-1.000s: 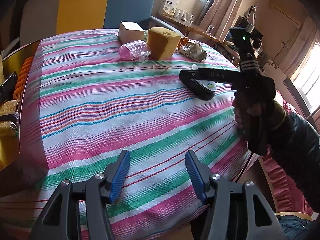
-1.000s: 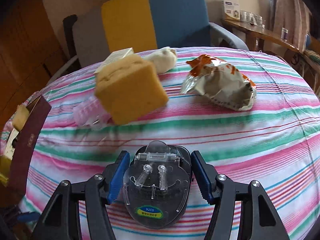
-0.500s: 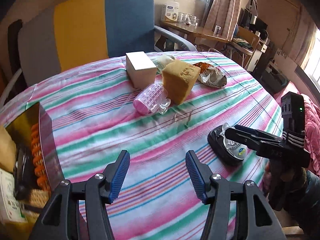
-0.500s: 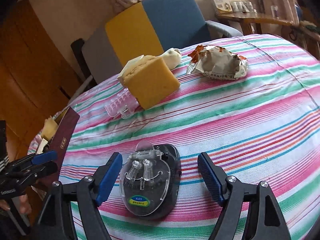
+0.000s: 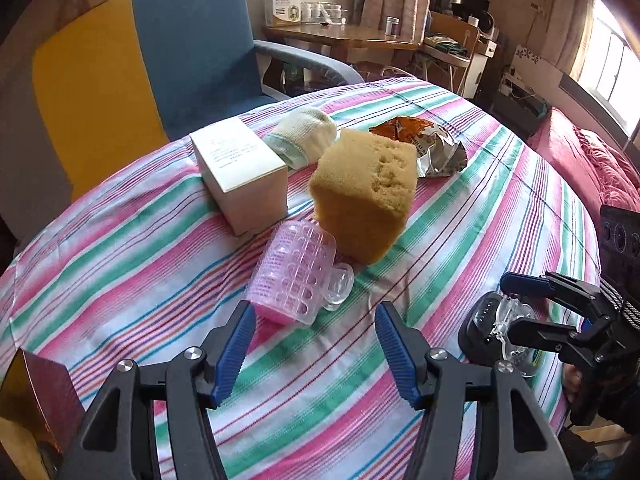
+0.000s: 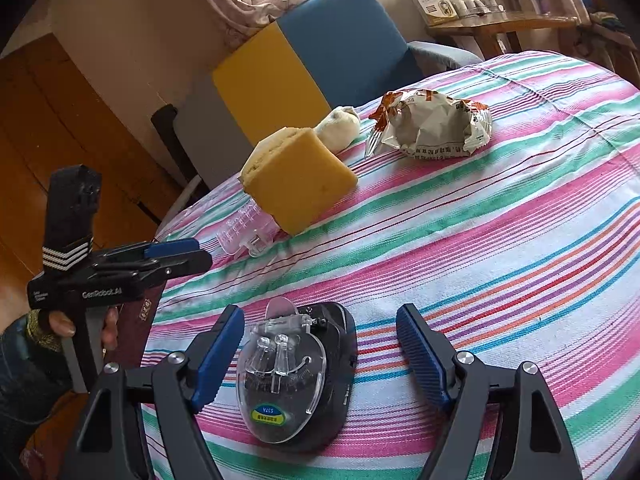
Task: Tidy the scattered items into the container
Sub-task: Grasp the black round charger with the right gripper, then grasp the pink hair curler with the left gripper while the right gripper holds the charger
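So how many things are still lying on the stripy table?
6: white box, sock, sponge, snack bag, pink roller in the middle, black charger at the near edge. More may be hidden.

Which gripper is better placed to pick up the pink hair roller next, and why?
Left. The left gripper faces the pink hair roller just ahead of its opening jaws; the right gripper straddles the black charger.

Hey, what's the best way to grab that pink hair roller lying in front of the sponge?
Grip the pink hair roller across its ribbed barrel, claw pads on the two long sides, coming down from the near side. It lies on its side, its clear clip by the yellow sponge, so that side is crowded. The left claw, jaws opening, is nearly lined up.
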Tool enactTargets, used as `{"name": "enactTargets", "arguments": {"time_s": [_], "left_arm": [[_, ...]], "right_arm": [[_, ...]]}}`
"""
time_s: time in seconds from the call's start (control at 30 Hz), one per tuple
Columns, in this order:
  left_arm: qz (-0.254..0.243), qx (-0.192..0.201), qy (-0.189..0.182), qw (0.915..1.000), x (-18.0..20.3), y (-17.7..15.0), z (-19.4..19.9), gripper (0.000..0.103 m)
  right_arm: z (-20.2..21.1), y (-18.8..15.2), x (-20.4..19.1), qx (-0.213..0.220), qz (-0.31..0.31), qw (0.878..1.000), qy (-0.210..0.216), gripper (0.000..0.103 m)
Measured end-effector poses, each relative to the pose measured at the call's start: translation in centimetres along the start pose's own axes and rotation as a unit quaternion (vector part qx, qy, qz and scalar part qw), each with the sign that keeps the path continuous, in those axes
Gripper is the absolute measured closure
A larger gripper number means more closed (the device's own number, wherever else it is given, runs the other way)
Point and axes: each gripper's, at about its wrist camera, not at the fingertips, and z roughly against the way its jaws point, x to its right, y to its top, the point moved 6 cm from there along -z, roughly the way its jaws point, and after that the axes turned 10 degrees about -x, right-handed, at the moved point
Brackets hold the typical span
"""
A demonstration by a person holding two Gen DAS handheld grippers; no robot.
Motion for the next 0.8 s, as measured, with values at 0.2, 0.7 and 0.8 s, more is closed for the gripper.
{"name": "enactTargets", "arguments": {"time_s": [0.2, 0.7, 0.8], "left_arm": [[-0.028, -0.001, -0.006, 0.9996, -0.5, 1.0, -0.8, 0.040], [-0.042, -0.039, -0.013, 0.9983, 0.1, 1.7, -3.8, 0.034], [-0.022, -0.044, -0.002, 0.9988, 0.1, 0.9, -3.9, 0.039]], "right_arm": [[-0.1, 0.1, 0.2, 0.001, 0.006, 1.000, 0.000, 0.022], [-0.2, 0.3, 0.3, 0.004, 0.014, 1.000, 0.005, 0.022], [-0.2, 0.3, 0.3, 0.004, 0.015, 1.000, 0.005, 0.022]]}}
